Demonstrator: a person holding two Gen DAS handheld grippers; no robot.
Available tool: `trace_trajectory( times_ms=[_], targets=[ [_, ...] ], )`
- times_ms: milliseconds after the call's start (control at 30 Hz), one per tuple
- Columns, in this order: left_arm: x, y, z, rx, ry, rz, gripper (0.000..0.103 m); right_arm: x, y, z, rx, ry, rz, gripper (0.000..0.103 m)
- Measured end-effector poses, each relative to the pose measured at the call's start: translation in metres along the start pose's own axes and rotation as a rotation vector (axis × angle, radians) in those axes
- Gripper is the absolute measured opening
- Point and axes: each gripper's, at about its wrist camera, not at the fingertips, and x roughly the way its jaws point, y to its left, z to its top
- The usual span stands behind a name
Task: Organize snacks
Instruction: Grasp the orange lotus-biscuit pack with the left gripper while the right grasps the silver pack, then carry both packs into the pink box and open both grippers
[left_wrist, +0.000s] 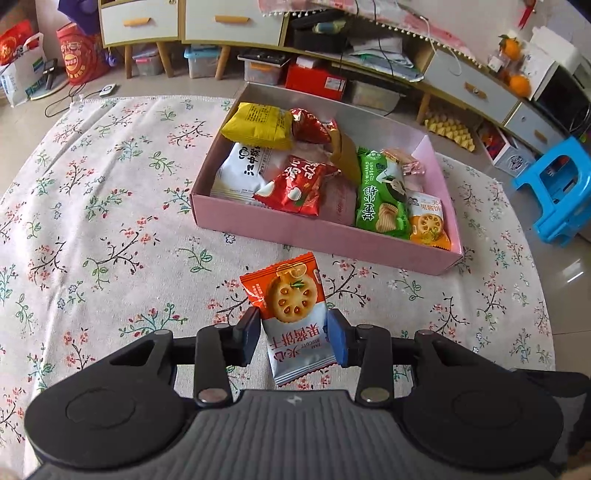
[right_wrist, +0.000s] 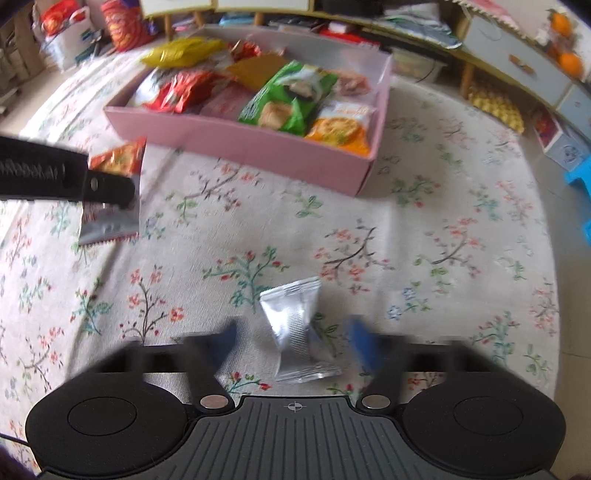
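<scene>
Laid on the floral counter (left_wrist: 110, 221): a pink box (left_wrist: 295, 229) crowded with snack bags. Just in front of the box's near wall, left tongs (left_wrist: 293, 321) partly closed and clamped on an orange-and-white biscuit packet (left_wrist: 291, 291), cookie picture facing up. Also on the box's near side, right tongs (right_wrist: 292, 328) blurred and apart, straddling a silver packet (right_wrist: 290, 306) lying seam-up on the cloth, pads seemingly clear of it.

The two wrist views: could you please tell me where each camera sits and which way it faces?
Left wrist: on the left gripper, looking steeply down past its clamped biscuit packet toward the box; only its own jaws show.
Right wrist: on the right gripper, looking down at a silver packet between its open jaws; the left gripper shows at the left edge.
Shared: box, biscuit packet, tablecloth.
</scene>
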Motion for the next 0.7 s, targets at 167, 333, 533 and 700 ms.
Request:
trace_trajectory(
  times_ms=[167, 333, 533, 700],
  targets=[
    [-0.005, 0.002, 0.0, 0.006, -0.015, 0.004, 0.036, -0.021, -0.004, 0.004, 0.058, -0.069, 0.053, 0.024],
    [-0.007, 0.003, 0.0, 0.006, -0.018, -0.001, 0.036, -0.029, -0.005, 0.005, 0.087, -0.094, 0.062, 0.024],
    [-0.007, 0.002, 0.0, 0.01, -0.023, -0.001, 0.036, -0.031, -0.009, 0.006, 0.112, -0.108, 0.059, 0.024],
    [-0.008, 0.002, 0.0, 0.014, -0.026, 0.0, 0.036, -0.031, -0.009, 0.006, 0.118, -0.115, 0.057, 0.024]
  ],
)
